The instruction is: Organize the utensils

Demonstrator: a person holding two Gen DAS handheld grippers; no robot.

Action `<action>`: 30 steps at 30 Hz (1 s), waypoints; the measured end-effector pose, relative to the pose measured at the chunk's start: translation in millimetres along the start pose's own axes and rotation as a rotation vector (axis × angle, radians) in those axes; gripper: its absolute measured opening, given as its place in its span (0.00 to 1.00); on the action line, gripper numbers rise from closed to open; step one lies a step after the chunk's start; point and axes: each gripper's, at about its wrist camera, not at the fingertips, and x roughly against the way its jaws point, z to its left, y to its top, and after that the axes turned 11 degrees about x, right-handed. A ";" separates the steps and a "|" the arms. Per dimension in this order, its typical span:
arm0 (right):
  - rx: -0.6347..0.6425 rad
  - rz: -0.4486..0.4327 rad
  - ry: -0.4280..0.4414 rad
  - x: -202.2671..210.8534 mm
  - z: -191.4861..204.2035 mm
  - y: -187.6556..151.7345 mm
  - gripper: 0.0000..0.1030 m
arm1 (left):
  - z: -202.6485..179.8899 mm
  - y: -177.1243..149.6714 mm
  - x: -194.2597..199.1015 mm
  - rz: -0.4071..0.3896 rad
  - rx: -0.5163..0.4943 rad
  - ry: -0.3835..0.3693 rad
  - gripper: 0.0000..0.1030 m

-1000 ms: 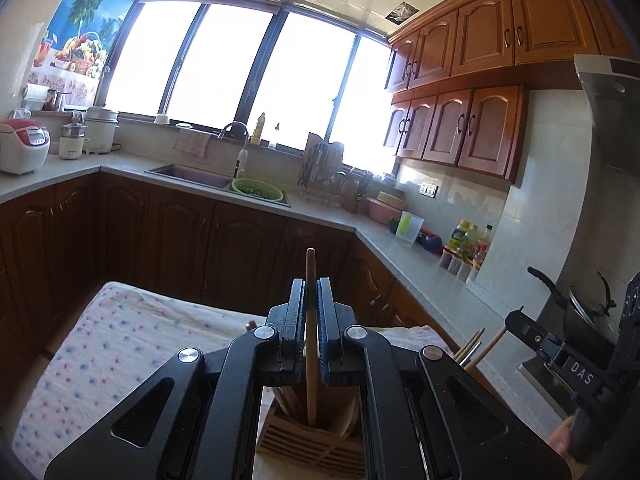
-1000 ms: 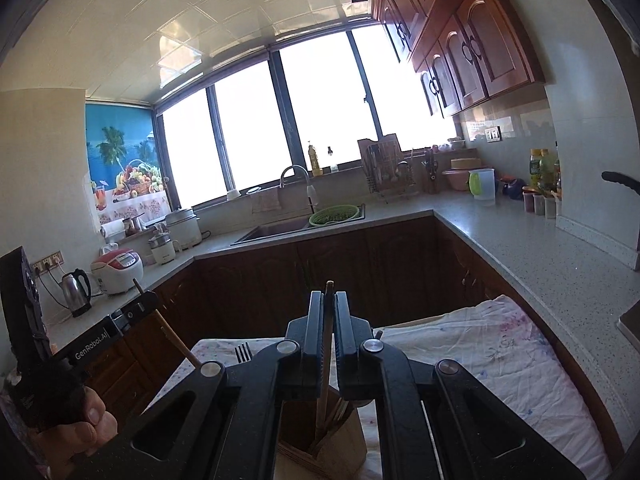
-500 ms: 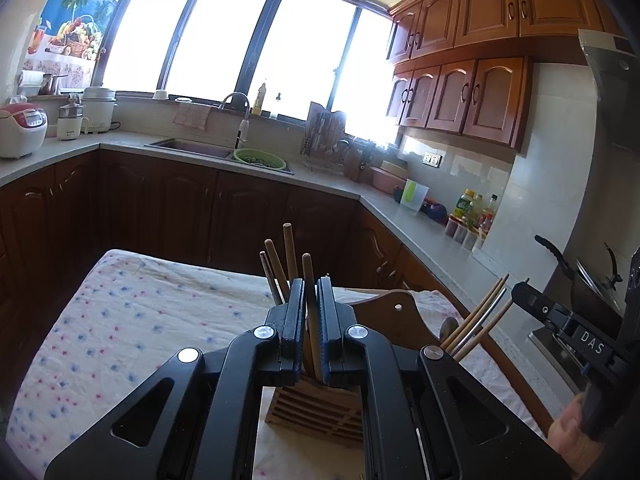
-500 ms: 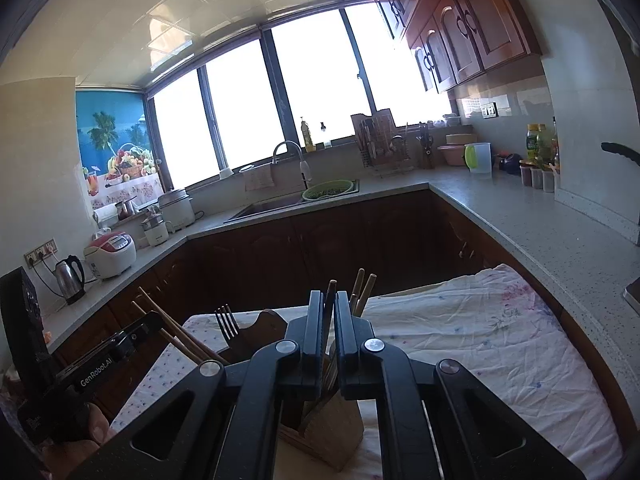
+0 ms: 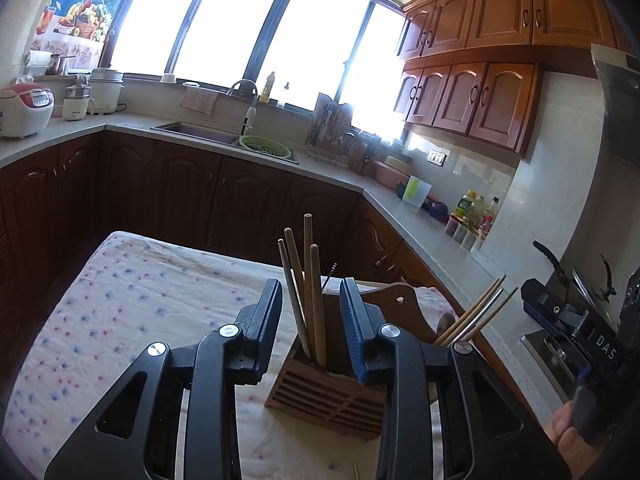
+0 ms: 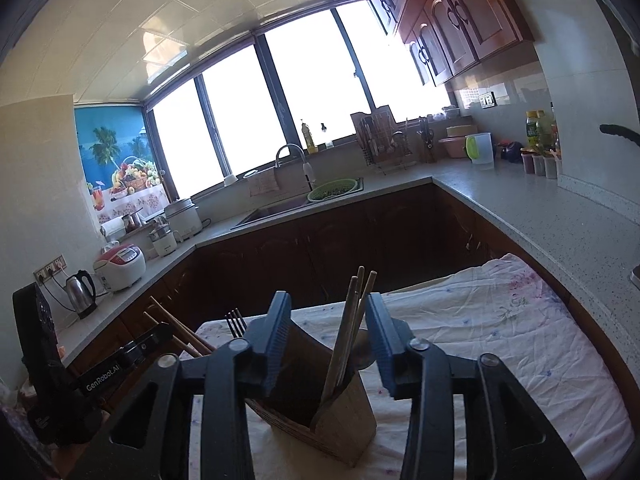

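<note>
Spreading wide with nothing between its fingers, the left gripper (image 5: 311, 316) is hovering just above the wooden utensil holder (image 5: 328, 392), framing the chopsticks (image 5: 310, 292) standing in it. The right gripper (image 6: 327, 334) is likewise gaping empty over the holder (image 6: 320, 412), its fingers flanking another chopstick bundle (image 6: 348, 328). A fork (image 6: 235, 322) is standing at the holder's far left. The holder is sitting on the floral tablecloth (image 5: 120, 300).
</note>
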 end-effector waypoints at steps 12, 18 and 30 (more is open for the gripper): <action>-0.088 -0.035 0.039 51.1 -6.4 -44.1 0.87 | 42.1 -56.9 56.1 0.039 0.070 0.091 0.65; -0.114 0.019 0.060 73.4 3.8 -97.0 0.91 | 60.0 -95.0 85.1 0.069 0.098 0.130 0.73; -0.147 0.119 0.079 107.5 16.4 -159.8 0.91 | 74.8 -132.7 141.1 0.099 0.093 0.169 0.75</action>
